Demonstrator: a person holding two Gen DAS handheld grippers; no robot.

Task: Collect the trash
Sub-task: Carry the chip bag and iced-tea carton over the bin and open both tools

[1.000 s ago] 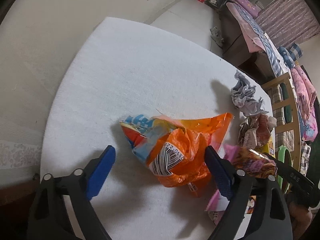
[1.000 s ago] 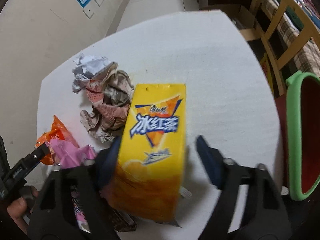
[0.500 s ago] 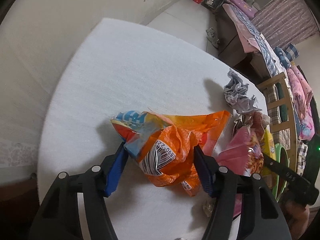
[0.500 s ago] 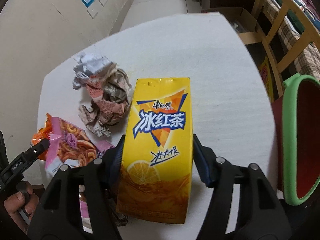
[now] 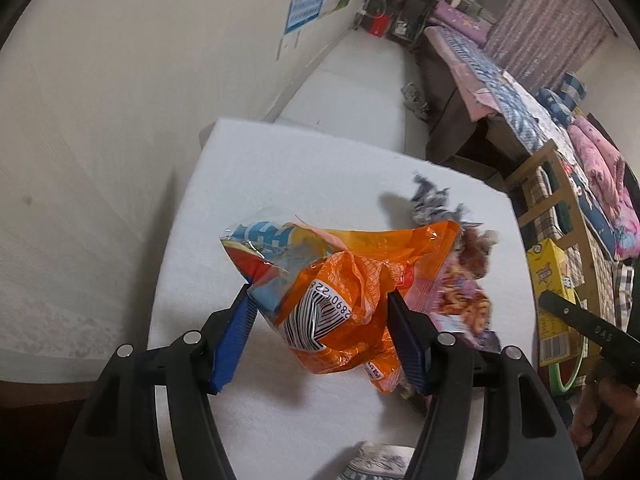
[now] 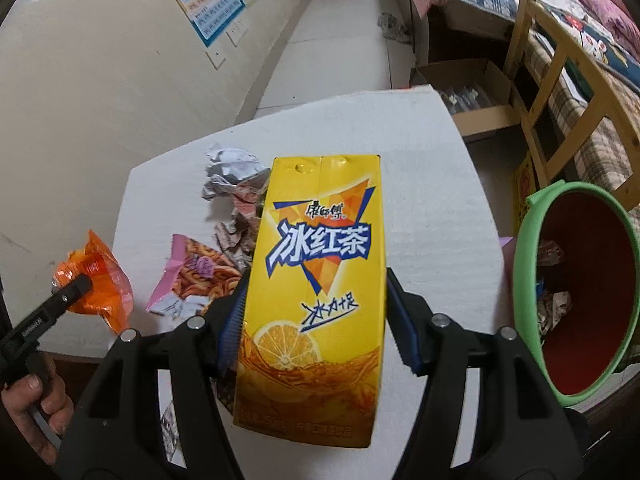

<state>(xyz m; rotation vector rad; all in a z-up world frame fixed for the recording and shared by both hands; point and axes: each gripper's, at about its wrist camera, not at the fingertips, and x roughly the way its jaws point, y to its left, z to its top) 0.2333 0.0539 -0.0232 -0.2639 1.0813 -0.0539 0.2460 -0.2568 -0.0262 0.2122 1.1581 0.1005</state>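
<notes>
Now my left gripper [image 5: 320, 336] has just clenched on the orange wrapper [image 5: 340, 300], my right gripper [image 6: 314, 320] grasps the yellow carton [image 6: 316, 288]; both lifted off the worktop [image 6: 432, 184], so next is the green bin [image 6: 532, 280] beside it.

Wall poster [image 6: 208, 8], bed [image 5: 520, 92], cardboard box [image 6: 468, 92]

One yellow drink carton [image 6: 316, 280], two snack wrappers, one crumpled paper heap [image 6: 234, 184], one green-rimmed bin [image 6: 524, 280].
</notes>
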